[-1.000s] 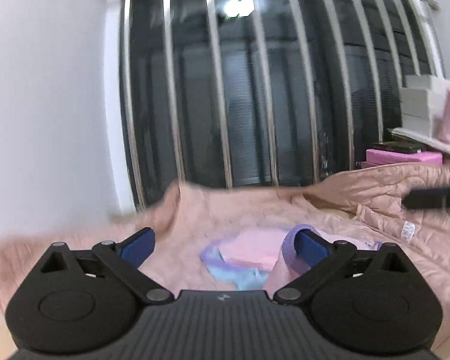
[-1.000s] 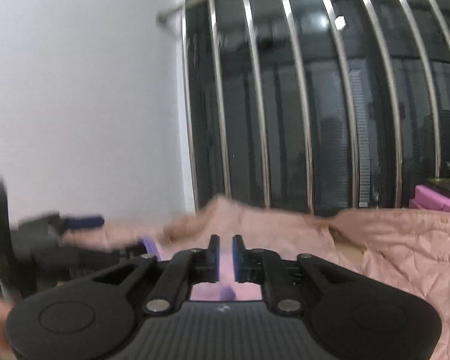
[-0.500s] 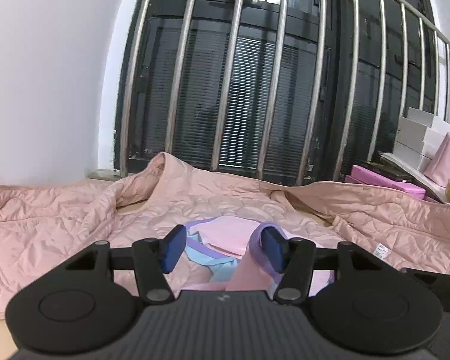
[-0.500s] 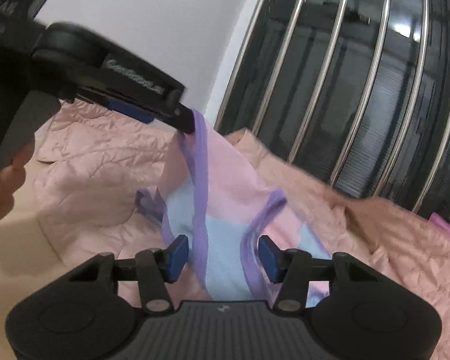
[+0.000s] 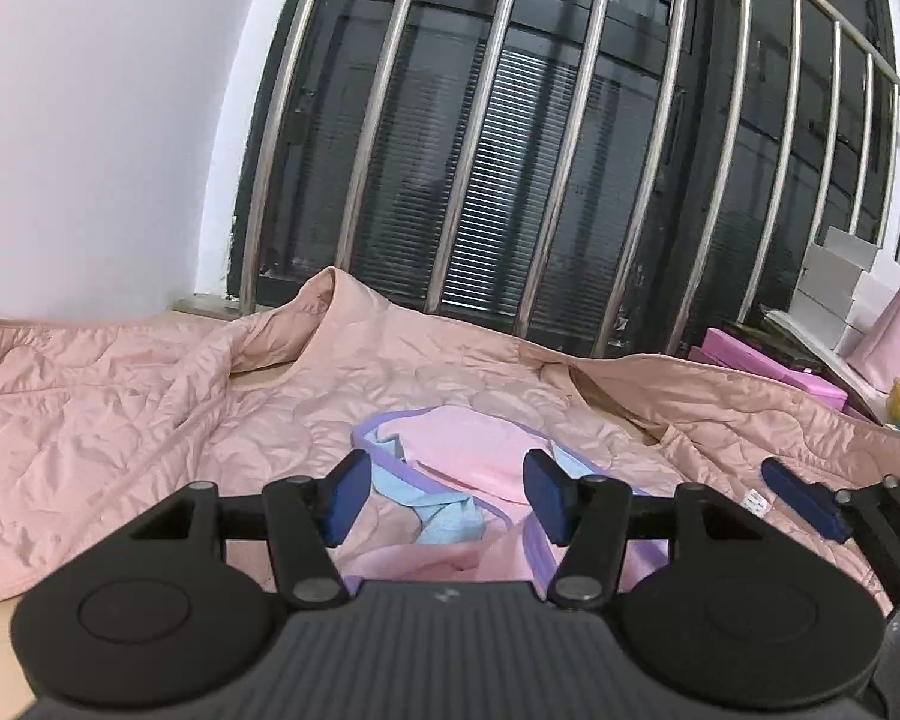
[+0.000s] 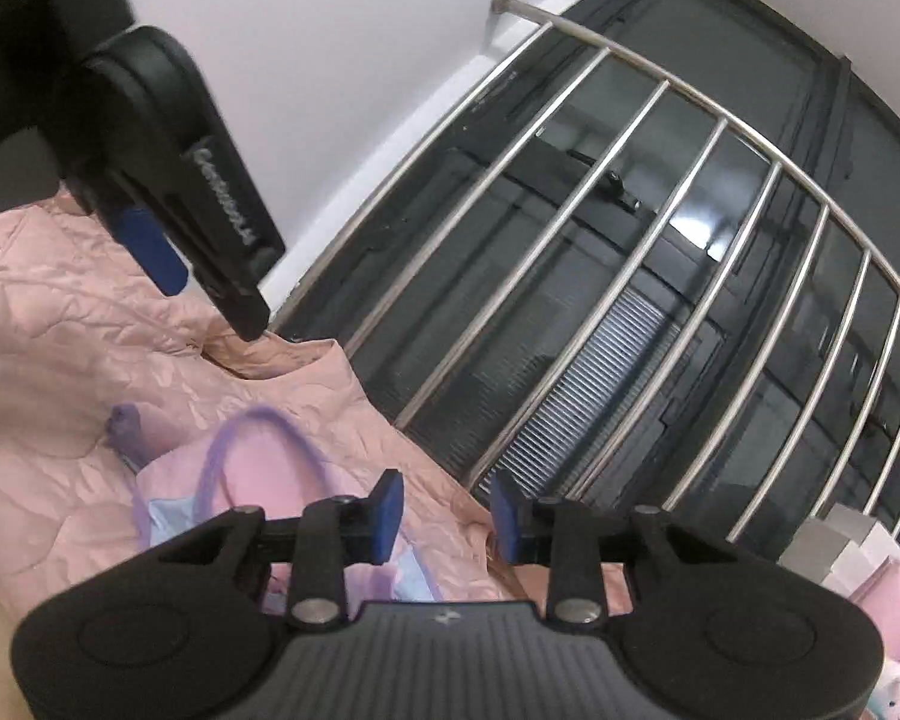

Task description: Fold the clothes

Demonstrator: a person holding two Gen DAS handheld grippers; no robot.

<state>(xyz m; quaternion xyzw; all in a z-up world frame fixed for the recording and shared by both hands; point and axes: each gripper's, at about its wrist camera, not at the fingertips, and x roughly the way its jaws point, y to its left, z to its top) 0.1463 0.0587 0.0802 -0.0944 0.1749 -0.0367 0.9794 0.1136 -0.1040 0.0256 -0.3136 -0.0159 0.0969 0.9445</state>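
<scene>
Garment has been dropped onto quilt; left gripper gaping empty, right gripper closing on nothing; folding barely begun.

White wall left; dark window behind steel bars; white boxes right.

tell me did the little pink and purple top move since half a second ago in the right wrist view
Yes. The small pink and purple top was hanging from the left gripper; it has dropped and now lies flat on the pink quilted jacket.
</scene>
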